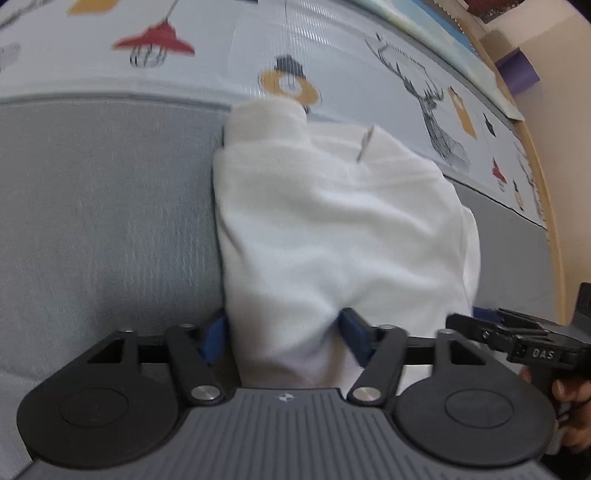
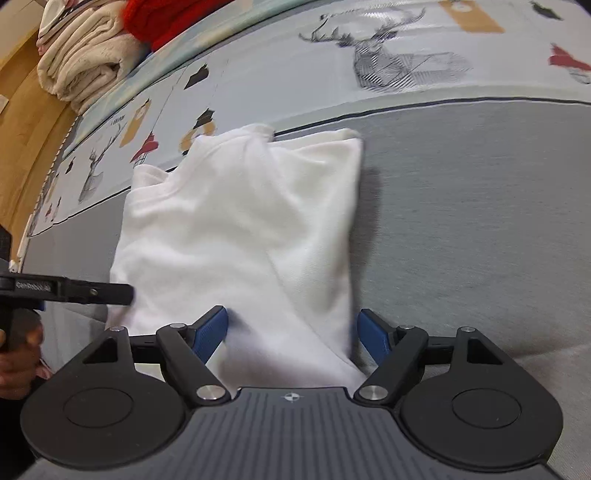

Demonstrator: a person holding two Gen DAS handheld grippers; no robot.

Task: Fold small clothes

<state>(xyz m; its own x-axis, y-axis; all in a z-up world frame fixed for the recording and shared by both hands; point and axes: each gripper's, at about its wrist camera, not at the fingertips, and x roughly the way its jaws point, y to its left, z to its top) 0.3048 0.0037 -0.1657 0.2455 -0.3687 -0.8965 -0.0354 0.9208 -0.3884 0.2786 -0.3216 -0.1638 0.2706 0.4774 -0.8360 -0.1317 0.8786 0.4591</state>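
White garment (image 1: 332, 236), looks like a small knit top or similar, partly folded into a long narrow panel, lying on the grey bed cover (image 1: 103, 221). Far end reaches the printed sheet (image 1: 332, 48) with deer and lamp motifs; a bunched collar or cuff sits at that far edge. A small tag or thread (image 1: 365, 142) sticks up near the top. In the right wrist view the garment (image 2: 240, 236) shows a diagonal fold layer across it and a straight right-hand edge.

Handling, judged: soft, light, limp cloth, no stiffness, will sag and slide over itself when lifted. Not fragile. Layers may shift apart unless pinched through all thicknesses. Best hold is the near hem corners, both at once, so the near end can be carried over toward the far end.

Left gripper (image 1: 284, 338): blue fingers (image 1: 214, 338) spread wide, near end of the cloth bulging up between them, not pinched. Right gripper (image 2: 295, 332): fingers also spread apart, straddling the near right corner of the garment, right pad clear of the cloth edge on grey cover. Neither clamps anything.

Each gripper shows at the edge of the other's view, close beside the garment's near end.

Background: stacked cream towels (image 2: 81, 55) and a red knit item (image 2: 166, 18) on the far side of the bed, wooden frame (image 2: 29, 110) beyond.
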